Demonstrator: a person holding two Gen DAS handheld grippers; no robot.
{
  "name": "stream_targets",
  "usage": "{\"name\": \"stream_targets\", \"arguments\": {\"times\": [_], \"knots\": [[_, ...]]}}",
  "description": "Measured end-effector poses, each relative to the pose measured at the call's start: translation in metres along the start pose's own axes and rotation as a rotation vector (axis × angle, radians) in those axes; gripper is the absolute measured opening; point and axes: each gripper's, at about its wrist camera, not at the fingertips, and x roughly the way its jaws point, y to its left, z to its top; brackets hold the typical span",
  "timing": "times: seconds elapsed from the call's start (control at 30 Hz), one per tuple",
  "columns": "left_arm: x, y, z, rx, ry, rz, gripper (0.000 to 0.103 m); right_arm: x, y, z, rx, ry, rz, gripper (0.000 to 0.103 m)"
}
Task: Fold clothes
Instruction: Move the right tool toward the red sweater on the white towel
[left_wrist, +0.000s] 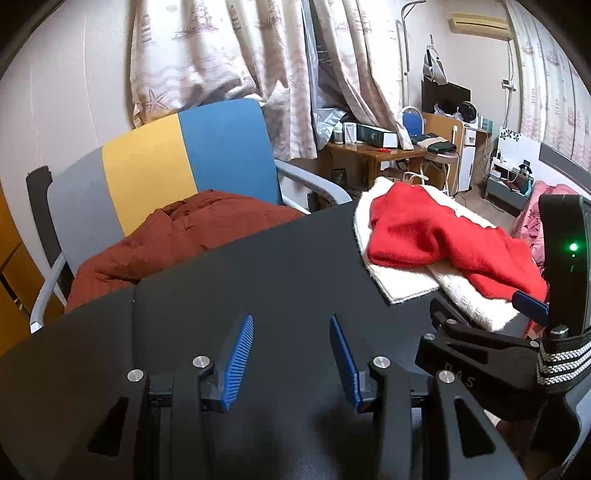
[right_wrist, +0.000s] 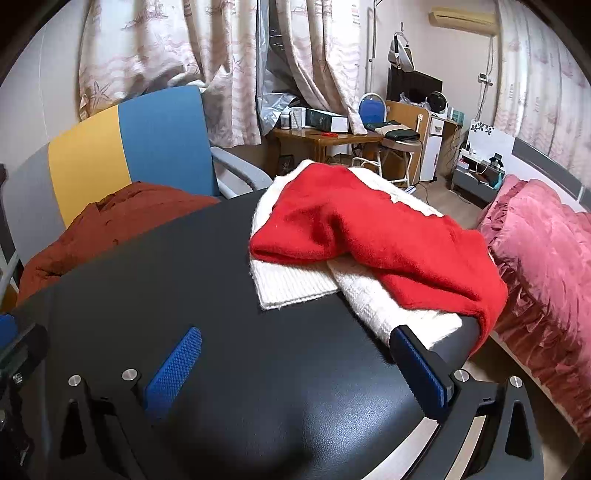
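Two garments lie stacked at the far right of the black table: a red sweater draped over a white knit, with the red one spilling off the table's right edge. In the right wrist view, the right gripper has its jaws spread wide and empty; its right finger sits just at the near corner of the white knit, seemingly touching its edge, while the left finger rests over bare tabletop, well apart from the cloth. The left gripper is also parted, holding nothing, and hovers low over the bare table, left of and nearer than the pile. Both tools point toward the far side of the room, roughly level with the table surface. A rust-coloured garment is heaped on the striped chair beyond the table's far left edge. Whether the right finger actually presses the knit cannot be made out, and the sweater's hanging part is cut from sight.
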Motion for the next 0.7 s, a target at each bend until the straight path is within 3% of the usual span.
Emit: {"name": "stream_targets", "arguments": {"times": [0.2,0.33,0.5,0.7], "knots": [[0.013,0.010,-0.013,-0.004,0.042,0.000,0.045,-0.003,0.001,-0.003,-0.011,0.003,0.007,0.103],[0.030,0.022,-0.031,-0.008,0.099,-0.016,0.046,0.013,-0.011,-0.018,0.009,0.005,0.161,0.103],[0.070,0.053,-0.080,-0.034,0.241,-0.061,0.046,0.039,-0.056,-0.022,0.069,-0.006,0.298,0.103],[0.102,0.079,-0.119,-0.075,0.349,-0.025,0.047,0.079,-0.138,0.012,0.254,-0.004,0.293,0.103]]}}
